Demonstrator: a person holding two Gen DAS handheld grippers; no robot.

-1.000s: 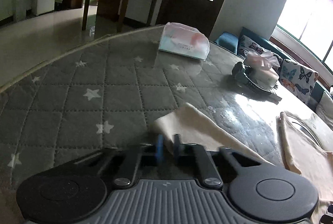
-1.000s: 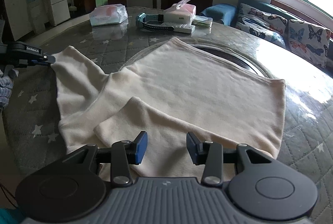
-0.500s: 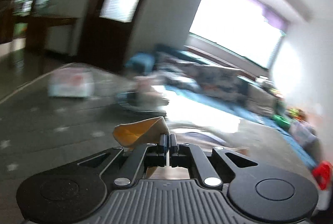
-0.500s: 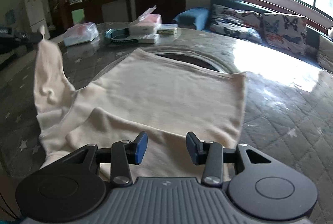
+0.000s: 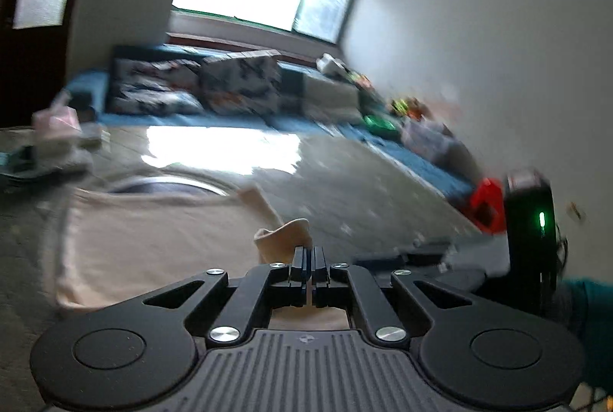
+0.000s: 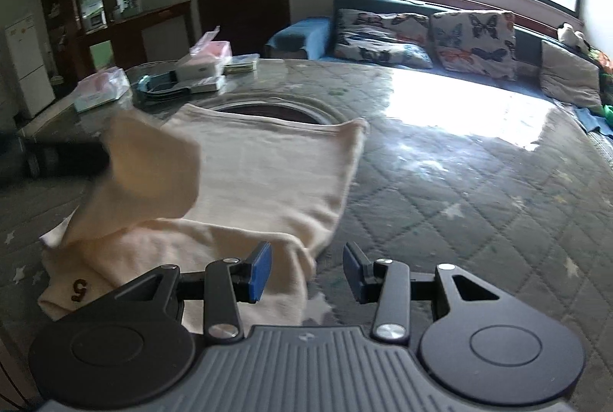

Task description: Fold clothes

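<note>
My left claw is clenched on the sleeve end of the cream sweater, cuff fabric bunched and poking up past the tips. Sweater body lies flat on the quilted star-print surface, hem toward the far side; the lifted sleeve hangs in the air over the body's left part, blurred. Another part already lies doubled over at the near edge, small "5" tag showing. Right claw is released, fingers wide, holding nothing, low just above the surface at the sweater's near right corner. Fabric reads soft, light, limp knit: drapes and sags from one pinch, no stiffness, likely to crumple when dropped, so best pinched at cuff, hem corners or shoulder seam. Left claw pose: raised, angled across the body toward the window side; view is motion-blurred. Tissue packs and boxes sit well apart at the far edge.
</note>
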